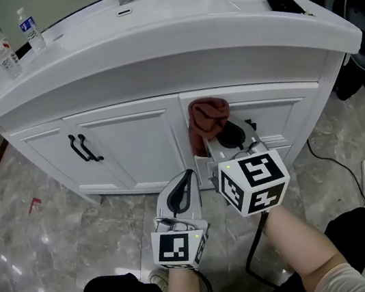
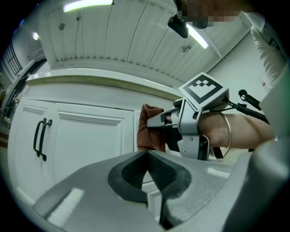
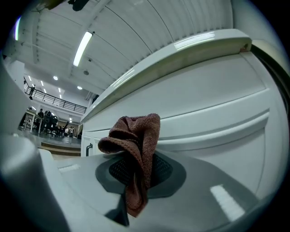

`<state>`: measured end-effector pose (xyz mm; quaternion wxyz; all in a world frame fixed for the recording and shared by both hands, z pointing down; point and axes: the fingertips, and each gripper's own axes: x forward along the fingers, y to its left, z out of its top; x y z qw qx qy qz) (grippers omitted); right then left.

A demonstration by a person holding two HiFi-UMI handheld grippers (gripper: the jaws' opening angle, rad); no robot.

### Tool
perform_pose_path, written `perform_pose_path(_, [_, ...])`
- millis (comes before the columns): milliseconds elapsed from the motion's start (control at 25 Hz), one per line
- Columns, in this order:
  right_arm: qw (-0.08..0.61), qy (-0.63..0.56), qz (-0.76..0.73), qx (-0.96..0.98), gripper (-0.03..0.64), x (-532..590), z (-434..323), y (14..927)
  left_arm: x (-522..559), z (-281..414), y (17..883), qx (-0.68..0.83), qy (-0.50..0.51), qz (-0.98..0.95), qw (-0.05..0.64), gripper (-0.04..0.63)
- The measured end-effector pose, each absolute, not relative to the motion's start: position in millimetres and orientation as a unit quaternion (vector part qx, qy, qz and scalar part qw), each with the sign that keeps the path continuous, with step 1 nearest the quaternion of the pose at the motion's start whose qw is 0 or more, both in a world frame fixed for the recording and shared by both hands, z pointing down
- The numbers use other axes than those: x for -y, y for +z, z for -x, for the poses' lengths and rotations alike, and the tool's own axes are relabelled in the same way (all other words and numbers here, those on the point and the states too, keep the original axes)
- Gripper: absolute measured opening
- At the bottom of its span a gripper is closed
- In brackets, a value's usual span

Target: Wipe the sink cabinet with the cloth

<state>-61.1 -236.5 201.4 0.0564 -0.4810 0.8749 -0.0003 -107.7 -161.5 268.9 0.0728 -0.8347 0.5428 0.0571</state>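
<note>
Resting nearest the camera, the left tool (image 1: 185, 179) has its jaws pressed together on nothing. Just beyond, the right tool (image 1: 228, 139) pinches a crumpled rust-brown woven cloth (image 1: 207, 120) before the white panelled sink cabinet (image 1: 133, 143), right of its 2 black door handles (image 1: 85, 149). Farthest, 2 clear plastic bottles (image 1: 30, 30) stand on the white countertop (image 1: 170, 33).
</note>
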Motion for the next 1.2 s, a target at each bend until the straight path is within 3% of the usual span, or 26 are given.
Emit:
perform_pose_path(360, [0.027,0.015,0.517,-0.856,0.086,239,8,203,162,76,273,-0.517,0.055,0.852,0.068,0.002])
perform_pose_path(1200, [0.054,0.011,0.596,-0.801,0.086,227,-127,186,156,-11,291,-0.462,0.046,0.885,0.047,0.000])
